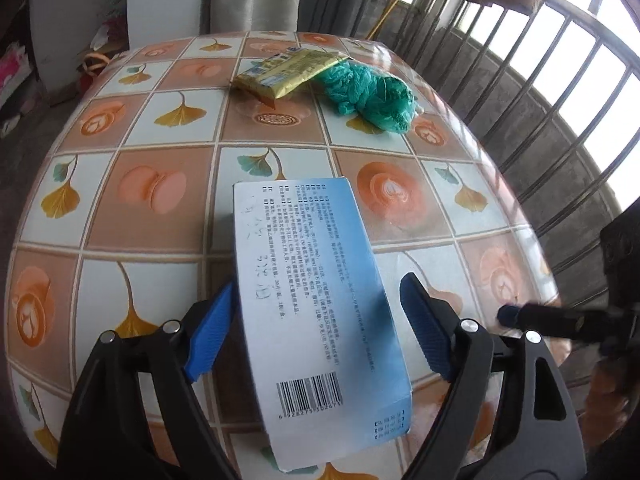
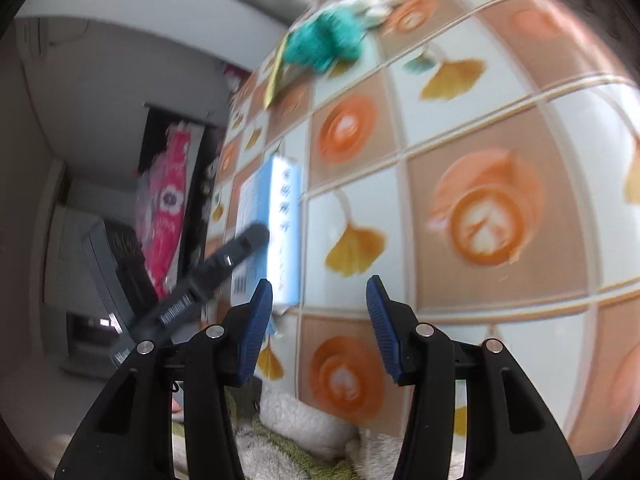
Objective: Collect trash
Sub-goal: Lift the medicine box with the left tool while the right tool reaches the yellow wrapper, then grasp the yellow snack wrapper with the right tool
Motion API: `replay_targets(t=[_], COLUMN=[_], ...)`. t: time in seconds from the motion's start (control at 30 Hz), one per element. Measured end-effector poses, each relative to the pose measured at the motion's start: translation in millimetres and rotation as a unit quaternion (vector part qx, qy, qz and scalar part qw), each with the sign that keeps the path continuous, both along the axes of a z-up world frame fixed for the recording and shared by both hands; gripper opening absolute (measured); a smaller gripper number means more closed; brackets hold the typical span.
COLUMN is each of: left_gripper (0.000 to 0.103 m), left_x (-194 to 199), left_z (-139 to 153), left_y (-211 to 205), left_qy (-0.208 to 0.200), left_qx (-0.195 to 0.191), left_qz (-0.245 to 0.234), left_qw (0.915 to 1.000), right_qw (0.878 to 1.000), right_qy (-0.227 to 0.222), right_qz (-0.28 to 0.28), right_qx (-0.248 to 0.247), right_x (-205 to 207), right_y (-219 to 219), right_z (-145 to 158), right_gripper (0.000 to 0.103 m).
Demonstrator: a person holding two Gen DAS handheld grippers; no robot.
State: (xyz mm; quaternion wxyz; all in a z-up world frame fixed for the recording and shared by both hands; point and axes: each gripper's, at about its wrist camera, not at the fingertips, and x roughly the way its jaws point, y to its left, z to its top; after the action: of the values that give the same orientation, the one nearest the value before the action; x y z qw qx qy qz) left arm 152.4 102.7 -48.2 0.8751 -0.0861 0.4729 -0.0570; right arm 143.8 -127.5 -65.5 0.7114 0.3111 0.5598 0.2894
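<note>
The box (image 1: 316, 312) lies flat on the bench (image 1: 168, 240), between the spread pads of the left hand-held gripper (image 1: 316, 340) — neither pad presses it, so it looks let go rather than held. The right hand-held gripper (image 2: 316, 328) is open and empty, just beside the box. Farther off, a yellow packet (image 1: 288, 72) and green bag (image 1: 372, 96) lie touching — likely trash yet to gather.

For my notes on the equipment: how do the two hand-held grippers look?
Both look alike. The left hand-held gripper and the right hand-held gripper have black, angular plastic arms with silver round pivot pins and blue ribbed pads on the fingers. No cables or sleeves show.
</note>
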Motion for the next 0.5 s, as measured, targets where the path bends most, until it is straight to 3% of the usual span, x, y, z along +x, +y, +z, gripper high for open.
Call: replay_targets(t=[0.13, 0.5], left_gripper=[0.081, 0.081], left_x=[-3, -5], left_z=[-3, -10], left_y=[-10, 20], left_qy=[-0.015, -0.007], left_qx=[0.045, 0.027], left_qz=[-0.015, 0.02], left_qw=[0.9988, 0.9994], right_qw=[1.0, 0.999], right_qy=[-0.02, -0.021], right_qz=[-0.014, 0.006], right_qx=[0.011, 0.032], right_x=[25, 125], right_y=[-2, 79], right_z=[14, 26], right_gripper=[0.049, 0.049])
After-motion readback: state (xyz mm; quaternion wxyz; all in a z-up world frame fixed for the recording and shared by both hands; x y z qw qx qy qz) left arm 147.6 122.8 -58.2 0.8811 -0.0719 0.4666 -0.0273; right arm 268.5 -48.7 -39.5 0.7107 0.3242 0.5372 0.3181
